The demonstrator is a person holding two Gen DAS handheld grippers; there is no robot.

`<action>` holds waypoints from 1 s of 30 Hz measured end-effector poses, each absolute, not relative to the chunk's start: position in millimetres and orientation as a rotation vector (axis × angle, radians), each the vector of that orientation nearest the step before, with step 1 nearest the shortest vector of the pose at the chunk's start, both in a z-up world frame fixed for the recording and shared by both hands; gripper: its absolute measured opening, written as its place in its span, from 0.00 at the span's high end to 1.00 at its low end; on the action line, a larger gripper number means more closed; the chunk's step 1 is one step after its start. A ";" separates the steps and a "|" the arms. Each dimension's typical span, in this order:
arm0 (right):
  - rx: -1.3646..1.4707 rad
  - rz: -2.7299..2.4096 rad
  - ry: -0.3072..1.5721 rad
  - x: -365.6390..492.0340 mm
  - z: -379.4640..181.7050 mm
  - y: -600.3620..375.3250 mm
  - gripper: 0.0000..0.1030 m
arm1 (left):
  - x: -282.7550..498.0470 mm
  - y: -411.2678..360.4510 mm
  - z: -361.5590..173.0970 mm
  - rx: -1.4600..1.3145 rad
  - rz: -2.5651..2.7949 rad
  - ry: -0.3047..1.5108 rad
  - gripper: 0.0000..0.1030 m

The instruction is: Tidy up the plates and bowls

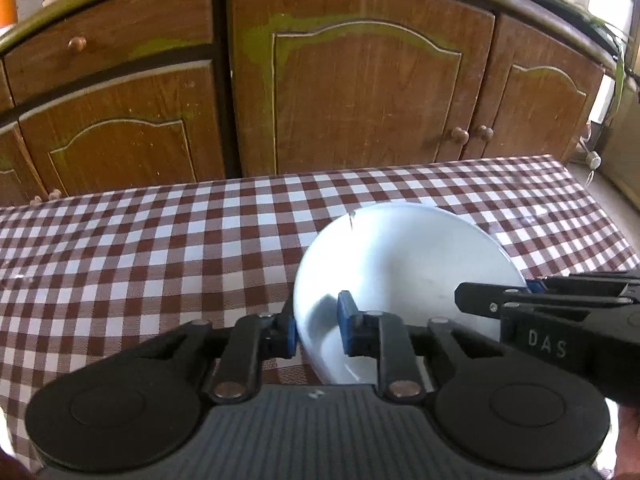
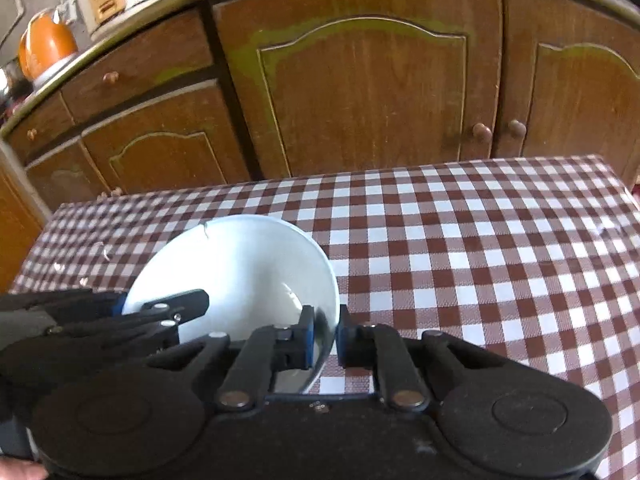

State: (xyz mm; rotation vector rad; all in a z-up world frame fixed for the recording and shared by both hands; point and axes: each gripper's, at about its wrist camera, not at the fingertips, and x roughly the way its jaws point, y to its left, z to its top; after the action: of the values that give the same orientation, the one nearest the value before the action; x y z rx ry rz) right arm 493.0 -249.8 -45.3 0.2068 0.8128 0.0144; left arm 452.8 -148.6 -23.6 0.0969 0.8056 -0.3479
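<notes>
Bowl (image 1: 404,272), white, sits on the checked tablecloth (image 1: 160,240) near the table's near edge, clamped from both sides. Left gripper (image 1: 316,330) is pinched on the bowl's left rim, one blue pad inside, one outside. Right gripper (image 2: 325,338) is pinched on the right rim the same way. Small dark chip or crack on the far rim. Beyond the table: brown wooden cabinet doors (image 1: 360,92), counter above with an orange container (image 2: 48,44).
</notes>
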 end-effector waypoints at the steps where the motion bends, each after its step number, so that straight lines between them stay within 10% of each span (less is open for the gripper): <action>1: 0.213 0.014 0.812 492.6 -45.6 -250.6 0.86 | 453.2 -147.8 -22.8 0.083 -0.345 0.816 0.81; 30: 0.165 0.089 0.764 436.1 9.6 -184.1 0.85 | 389.0 -88.9 36.4 0.069 -0.232 0.769 0.81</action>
State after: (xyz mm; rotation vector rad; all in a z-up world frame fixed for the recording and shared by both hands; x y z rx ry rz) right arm 436.1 -184.1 9.6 0.1646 0.7638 0.0885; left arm 389.0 -88.9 36.4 0.0692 0.7690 -0.2319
